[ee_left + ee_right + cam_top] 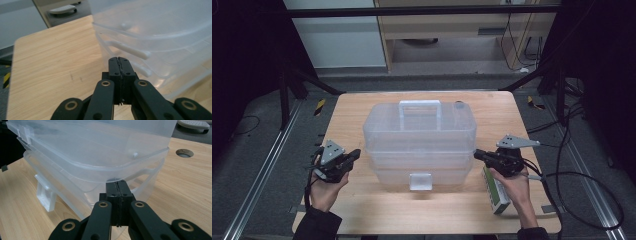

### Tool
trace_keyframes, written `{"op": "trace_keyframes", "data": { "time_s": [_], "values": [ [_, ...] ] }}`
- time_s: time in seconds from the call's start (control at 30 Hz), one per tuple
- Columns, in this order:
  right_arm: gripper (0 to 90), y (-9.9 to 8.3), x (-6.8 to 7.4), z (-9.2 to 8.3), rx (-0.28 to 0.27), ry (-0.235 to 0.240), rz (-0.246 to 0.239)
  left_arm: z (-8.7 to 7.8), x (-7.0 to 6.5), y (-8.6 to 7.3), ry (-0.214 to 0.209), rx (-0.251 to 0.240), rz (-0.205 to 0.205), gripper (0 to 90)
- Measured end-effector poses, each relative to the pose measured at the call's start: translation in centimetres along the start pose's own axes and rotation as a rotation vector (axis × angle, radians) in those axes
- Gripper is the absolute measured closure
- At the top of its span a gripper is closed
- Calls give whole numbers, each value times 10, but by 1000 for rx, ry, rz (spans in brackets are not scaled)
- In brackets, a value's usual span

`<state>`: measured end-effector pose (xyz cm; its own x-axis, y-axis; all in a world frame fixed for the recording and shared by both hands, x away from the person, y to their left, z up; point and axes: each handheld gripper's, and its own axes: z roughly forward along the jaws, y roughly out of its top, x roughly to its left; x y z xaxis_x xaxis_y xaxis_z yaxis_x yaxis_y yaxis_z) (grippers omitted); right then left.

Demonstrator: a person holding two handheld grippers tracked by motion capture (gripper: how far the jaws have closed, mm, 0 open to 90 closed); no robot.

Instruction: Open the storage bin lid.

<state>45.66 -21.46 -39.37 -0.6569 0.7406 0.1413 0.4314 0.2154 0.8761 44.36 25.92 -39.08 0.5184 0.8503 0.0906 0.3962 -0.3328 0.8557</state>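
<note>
Both pairs of jaws are pressed flat together with nothing between them. On the left gripper (355,154) the jaws point toward the left end of the clear plastic box (419,145), their tips just beside its stacked rims; in the left gripper view the left gripper (119,60) has its tips close against the box (160,37) wall below a white ridge, though contact cannot be told from these views. On the right gripper (477,154) the jaws point at the right end of the box, and in the right gripper view the right gripper (118,183) sits right under the lip of the box (100,152), at or nearly at the wall.

That box stands in the middle of the wooden counter (362,107), nearer the far edge than the near one. It is see-through, with a lid on top, a pale handle (420,107) lying along the far side of the lid, and a white latch (421,181) on the wall facing the near edge. A small round hole (184,152) is in the counter near the far right corner.

Each gripper is held by a hand coming in from the near edge, one on either side of the box. A green and white carton (496,192) lies on the counter close to the near right corner, partly under the right hand (512,186).
</note>
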Motion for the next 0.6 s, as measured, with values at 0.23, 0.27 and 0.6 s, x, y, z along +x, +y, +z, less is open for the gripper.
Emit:
{"op": "trace_keyframes", "data": {
  "time_s": [0.23, 0.27, 0.6],
  "values": [
    [900, 0, 0, 0, -1, 0, 0, 4, -10, 3, -56, -9, 16, 891],
    [900, 0, 0, 0, -1, 0, -2, 5, -11, 3, -56, -12, 13, 891],
    [900, 4, -1, -1, -11, 0, -6, 5, -11, 10, -53, -41, 13, 890]
  ]
}}
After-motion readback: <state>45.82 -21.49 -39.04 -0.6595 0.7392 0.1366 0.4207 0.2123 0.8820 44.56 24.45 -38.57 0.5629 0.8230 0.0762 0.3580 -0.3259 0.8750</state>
